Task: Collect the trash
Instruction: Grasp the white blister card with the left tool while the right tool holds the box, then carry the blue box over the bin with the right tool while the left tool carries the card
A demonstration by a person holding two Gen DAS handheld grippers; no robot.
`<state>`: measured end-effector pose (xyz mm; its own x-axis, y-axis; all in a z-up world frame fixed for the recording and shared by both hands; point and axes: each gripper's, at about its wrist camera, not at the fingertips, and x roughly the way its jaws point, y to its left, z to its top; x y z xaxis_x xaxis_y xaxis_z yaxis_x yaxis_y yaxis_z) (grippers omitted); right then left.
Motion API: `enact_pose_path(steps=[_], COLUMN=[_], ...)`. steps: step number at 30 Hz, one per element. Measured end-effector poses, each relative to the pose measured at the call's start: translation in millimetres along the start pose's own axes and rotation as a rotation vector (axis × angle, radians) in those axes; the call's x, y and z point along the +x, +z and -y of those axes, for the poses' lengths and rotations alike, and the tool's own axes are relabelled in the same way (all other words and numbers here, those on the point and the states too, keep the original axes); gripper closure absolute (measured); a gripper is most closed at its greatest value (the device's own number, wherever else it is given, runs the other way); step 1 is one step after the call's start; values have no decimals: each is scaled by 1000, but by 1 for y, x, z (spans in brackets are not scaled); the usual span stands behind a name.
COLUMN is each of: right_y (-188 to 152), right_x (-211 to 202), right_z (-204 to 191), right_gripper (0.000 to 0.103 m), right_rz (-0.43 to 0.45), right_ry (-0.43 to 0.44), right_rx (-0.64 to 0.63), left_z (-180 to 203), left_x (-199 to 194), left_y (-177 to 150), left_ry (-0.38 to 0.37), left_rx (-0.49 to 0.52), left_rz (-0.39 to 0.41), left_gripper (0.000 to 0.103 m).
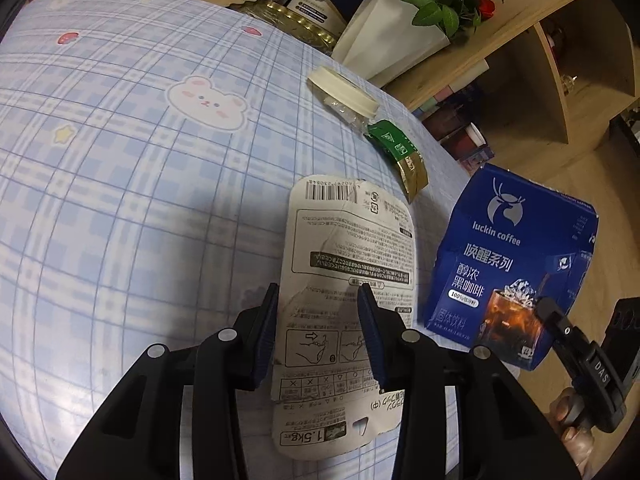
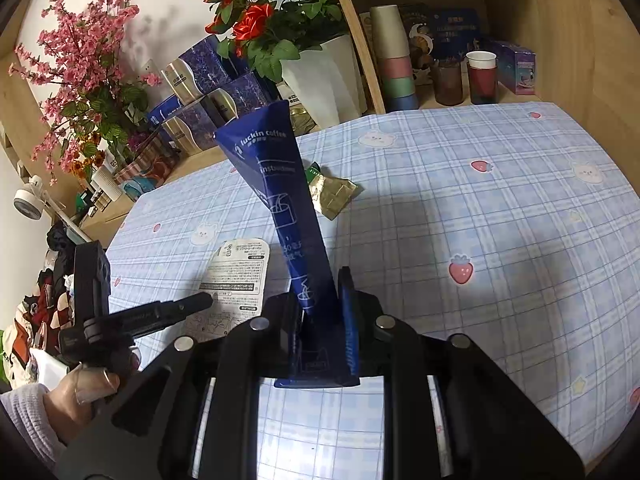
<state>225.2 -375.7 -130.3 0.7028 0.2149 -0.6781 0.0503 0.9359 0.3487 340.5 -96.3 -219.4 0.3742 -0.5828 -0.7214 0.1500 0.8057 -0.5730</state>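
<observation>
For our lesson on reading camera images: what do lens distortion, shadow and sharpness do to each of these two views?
Left wrist view: the fisheye bulges the checked cloth into a dome with dark corners; the card between the left gripper fingers is sharp enough to read; shadow lies under the gripper. Right wrist view: shelf edges bow; a broad soft shadow crosses the cloth right of the blue box held by the right gripper.

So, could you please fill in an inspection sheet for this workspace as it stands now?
Surface: checked blue tablecloth with bear and strawberry prints.
Job's things: white printed card lying flat; green-gold wrapper; white lid; blue coffee box.
Clutter: nothing seen beyond these.
Grippers: left hand-held gripper straddles the card, pads not pressing; right hand-held gripper shut on the coffee box.
Cables: nothing seen.
Surroundings: wooden shelves, red roses, cups.
</observation>
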Motion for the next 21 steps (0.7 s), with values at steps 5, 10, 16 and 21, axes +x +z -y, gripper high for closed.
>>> enact_pose_path(steps=[5, 10, 16, 21], right_y=[-1, -3, -8, -12], right_x=[0, -1, -8, -20], right_z=[2, 2, 2, -3], right_gripper=[82, 82, 82, 82], right_rz=[-1, -7, 9, 39], right_ry=[-4, -15, -13, -20], right_rx=[7, 14, 39, 42], left_z=[6, 30, 57, 72], left_x=[5, -14, -51, -88], left_y=[0, -9, -8, -7], left_ry=[-22, -38, -14, -9], left_rx=[-12, 74, 162, 235], left_rz=[-28, 7, 75, 146], left_gripper=[77, 95, 97, 97])
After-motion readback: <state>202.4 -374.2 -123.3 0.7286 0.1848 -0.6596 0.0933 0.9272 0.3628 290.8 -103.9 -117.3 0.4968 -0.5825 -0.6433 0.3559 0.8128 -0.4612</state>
